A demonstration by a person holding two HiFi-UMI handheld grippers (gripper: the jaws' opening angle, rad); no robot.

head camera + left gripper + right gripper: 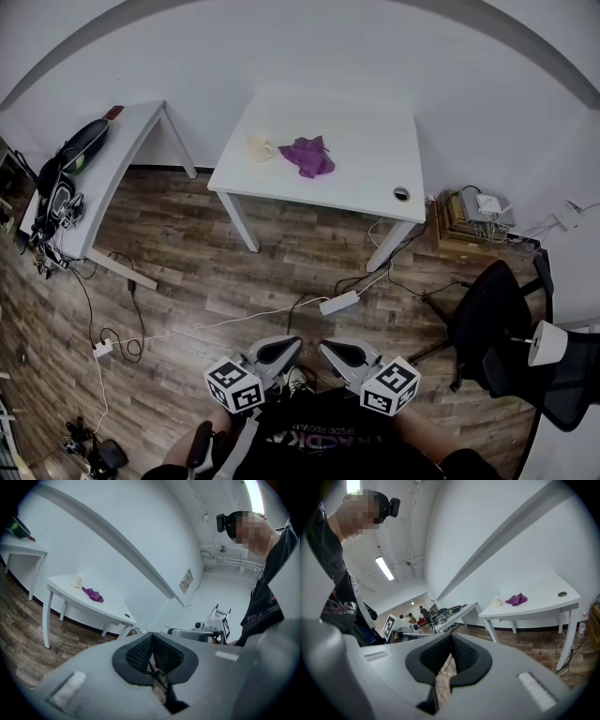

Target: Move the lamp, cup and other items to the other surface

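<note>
White table [328,192]: stands ahead of both my claws, well apart from them, and bears the two small items. Left claw [278,349] and right claw [335,352]: I hold them side by side, low in front of me, each with its jaws pressed together on nothing. Lamp [546,343]: white shade on a dark arm, off to the right of my right claw, beside the black office chair [492,314]. Purple cloth [307,156]: crumpled, on the table's far part. Cup [260,147]: cream, with a handle, just left of the cloth.
</note>
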